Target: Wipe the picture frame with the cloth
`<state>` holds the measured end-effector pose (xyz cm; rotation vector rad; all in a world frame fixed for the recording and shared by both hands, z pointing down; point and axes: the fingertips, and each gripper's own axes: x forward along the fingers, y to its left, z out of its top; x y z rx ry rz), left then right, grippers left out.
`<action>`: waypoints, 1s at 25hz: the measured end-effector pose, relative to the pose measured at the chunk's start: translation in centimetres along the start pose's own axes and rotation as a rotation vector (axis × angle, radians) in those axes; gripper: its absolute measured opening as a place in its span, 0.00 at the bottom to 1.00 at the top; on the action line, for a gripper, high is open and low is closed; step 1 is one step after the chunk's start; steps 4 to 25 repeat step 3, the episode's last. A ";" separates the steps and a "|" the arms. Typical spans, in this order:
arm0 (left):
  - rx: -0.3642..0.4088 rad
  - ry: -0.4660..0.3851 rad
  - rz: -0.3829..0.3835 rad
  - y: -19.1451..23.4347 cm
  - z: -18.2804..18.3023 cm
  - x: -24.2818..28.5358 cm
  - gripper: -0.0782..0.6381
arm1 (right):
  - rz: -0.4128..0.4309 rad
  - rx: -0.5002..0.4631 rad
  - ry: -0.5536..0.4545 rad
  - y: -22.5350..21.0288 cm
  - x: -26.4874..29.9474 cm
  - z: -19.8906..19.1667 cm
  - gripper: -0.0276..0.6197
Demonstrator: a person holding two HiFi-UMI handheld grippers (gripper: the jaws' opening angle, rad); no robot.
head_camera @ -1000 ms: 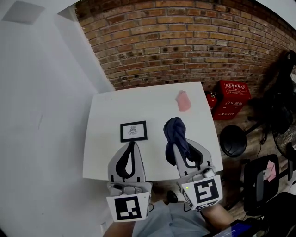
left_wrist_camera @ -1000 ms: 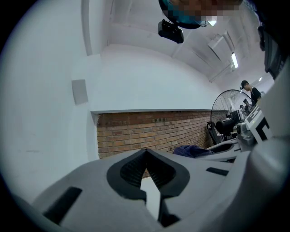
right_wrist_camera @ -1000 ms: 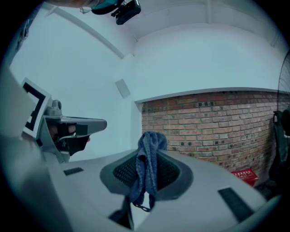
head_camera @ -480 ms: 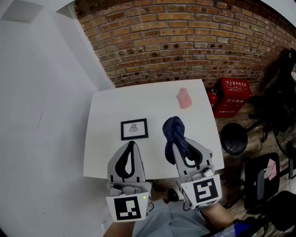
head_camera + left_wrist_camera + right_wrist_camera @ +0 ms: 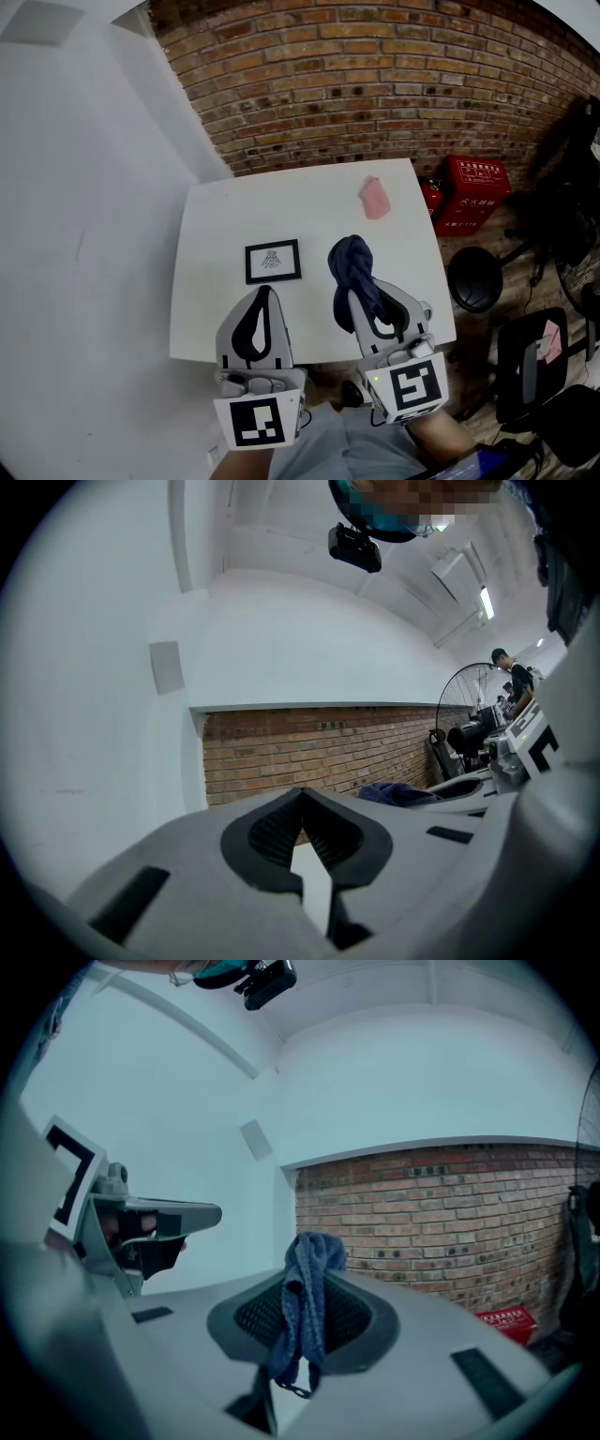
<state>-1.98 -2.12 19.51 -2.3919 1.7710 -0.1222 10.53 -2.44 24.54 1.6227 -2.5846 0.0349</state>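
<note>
- The brick wall [image 5: 375,84] rises on the far side of the picture frame [image 5: 273,262], beyond the counter's back edge.
- The white counter [image 5: 216,234] carries the picture frame, which lies flat on its left-middle part.
- Red boxes [image 5: 473,192] sit on the floor well to the right of the picture frame, past the counter's edge.
- The right gripper [image 5: 354,277] is held to the right of the picture frame on the person's side, its fingers [image 5: 352,1321] clenched on the cloth.
- The left gripper [image 5: 265,291] points at the picture frame from just on the person's side of it; its fingers [image 5: 272,832] are closed tip to tip with nothing between them.
- The dark blue cloth [image 5: 354,267] bunches above the right fingertips and hangs down between them, just right of the picture frame and apart from it.
- A small pink piece [image 5: 374,199] lies on the counter, farther back and to the right of the picture frame.
</note>
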 end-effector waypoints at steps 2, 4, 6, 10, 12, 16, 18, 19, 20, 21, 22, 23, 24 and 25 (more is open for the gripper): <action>-0.020 0.017 0.000 -0.1 -0.2 0.0 0.12 | 0.001 0.000 -0.002 0.1 0.1 -0.1 0.17; -0.032 0.024 0.000 -0.2 -0.3 0.0 0.12 | 0.002 0.001 -0.004 0.1 0.1 -0.1 0.17; -0.032 0.024 0.000 -0.2 -0.3 0.0 0.12 | 0.002 0.001 -0.004 0.1 0.1 -0.1 0.17; -0.032 0.024 0.000 -0.2 -0.3 0.0 0.12 | 0.002 0.001 -0.004 0.1 0.1 -0.1 0.17; -0.032 0.024 0.000 -0.2 -0.3 0.0 0.12 | 0.002 0.001 -0.004 0.1 0.1 -0.1 0.17; -0.032 0.024 0.000 -0.2 -0.3 0.0 0.12 | 0.002 0.001 -0.004 0.1 0.1 -0.1 0.17; -0.032 0.024 0.000 -0.2 -0.3 0.0 0.12 | 0.002 0.001 -0.004 0.1 0.1 -0.1 0.17; -0.032 0.024 0.000 -0.2 -0.3 0.0 0.12 | 0.002 0.001 -0.004 0.1 0.1 -0.1 0.17; -0.032 0.024 0.000 -0.2 -0.3 0.0 0.12 | 0.002 0.001 -0.004 0.1 0.1 -0.1 0.17; -0.032 0.024 0.000 -0.2 -0.3 0.0 0.12 | 0.002 0.001 -0.004 0.1 0.1 -0.1 0.17; -0.032 0.024 0.000 -0.2 -0.3 0.0 0.12 | 0.002 0.001 -0.004 0.1 0.1 -0.1 0.17; -0.032 0.024 0.000 -0.2 -0.3 0.0 0.12 | 0.002 0.001 -0.004 0.1 0.1 -0.1 0.17; -0.032 0.024 0.000 -0.2 -0.3 0.0 0.12 | 0.002 0.001 -0.004 0.1 0.1 -0.1 0.17; -0.032 0.024 0.000 -0.2 -0.3 0.0 0.12 | 0.002 0.001 -0.004 0.1 0.1 -0.1 0.17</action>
